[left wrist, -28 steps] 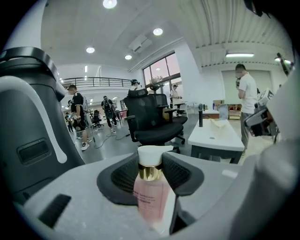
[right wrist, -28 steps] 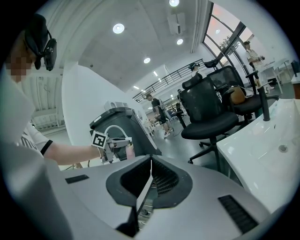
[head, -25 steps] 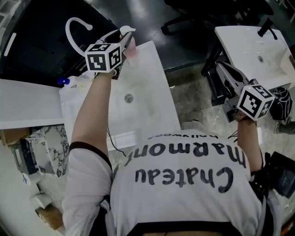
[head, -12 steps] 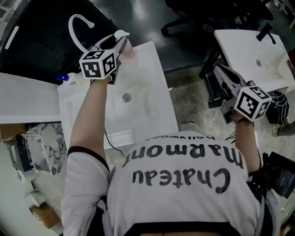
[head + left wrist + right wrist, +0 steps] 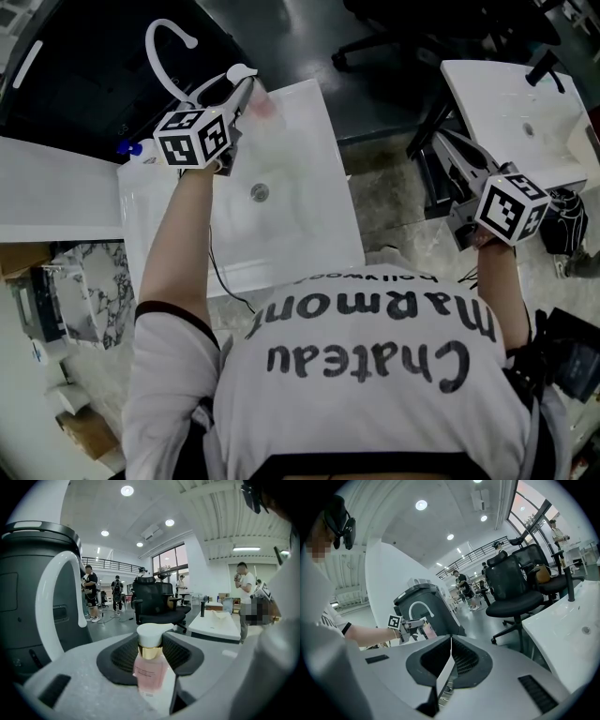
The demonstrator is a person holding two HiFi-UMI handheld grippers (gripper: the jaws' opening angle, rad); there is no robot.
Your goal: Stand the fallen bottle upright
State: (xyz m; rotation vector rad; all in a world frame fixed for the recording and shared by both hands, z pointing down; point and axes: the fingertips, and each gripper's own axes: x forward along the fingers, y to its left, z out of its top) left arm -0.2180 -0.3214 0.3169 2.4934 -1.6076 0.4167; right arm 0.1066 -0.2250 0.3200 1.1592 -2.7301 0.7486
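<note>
A pink bottle [image 5: 151, 671] with a white cap and a gold collar stands upright between the jaws of my left gripper [image 5: 151, 641], which is shut on its body. In the head view this gripper [image 5: 246, 89] holds the bottle [image 5: 263, 103] over the far end of a white sink basin [image 5: 300, 234], beside a curved white faucet [image 5: 165, 47]. Whether the bottle's base touches the basin is hidden. My right gripper [image 5: 450, 640] is shut with nothing in it. In the head view that gripper [image 5: 439, 139] hangs over the gap between the two basins.
A second white basin [image 5: 511, 117] with a black tap lies at the right. A dark bin [image 5: 26, 597] stands behind the faucet, and black office chairs [image 5: 157, 604] and several people are farther off. A blue-capped item [image 5: 134, 148] sits left of the first basin.
My left gripper has shifted a little to the left with the bottle still held in it. The right gripper has stayed where it was.
</note>
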